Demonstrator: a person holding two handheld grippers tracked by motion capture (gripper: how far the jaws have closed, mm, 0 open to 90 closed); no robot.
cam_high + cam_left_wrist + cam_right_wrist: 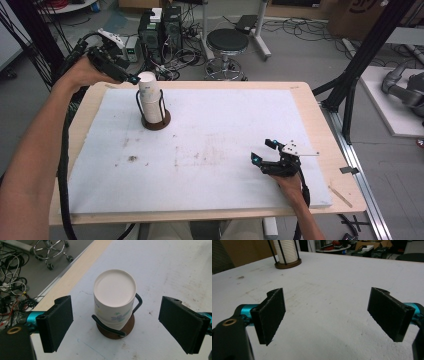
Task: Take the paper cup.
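High view: the left gripper (131, 78) hovers at the far-left top of the cup stack (150, 97) in its wire holder (156, 121). Left gripper view: spread jaws flank the stack (113, 298), untouching. Right gripper view: the right gripper (325, 315), jaws spread and empty, rests on the white surface (337, 280), stack far left.

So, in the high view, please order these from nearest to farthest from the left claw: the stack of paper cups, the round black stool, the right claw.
1. Stack of paper cups: just beside the left claw, in its wire holder near the table's far left corner.
2. Round black stool: on the floor beyond the table's far edge.
3. Right claw: at the table's near right.
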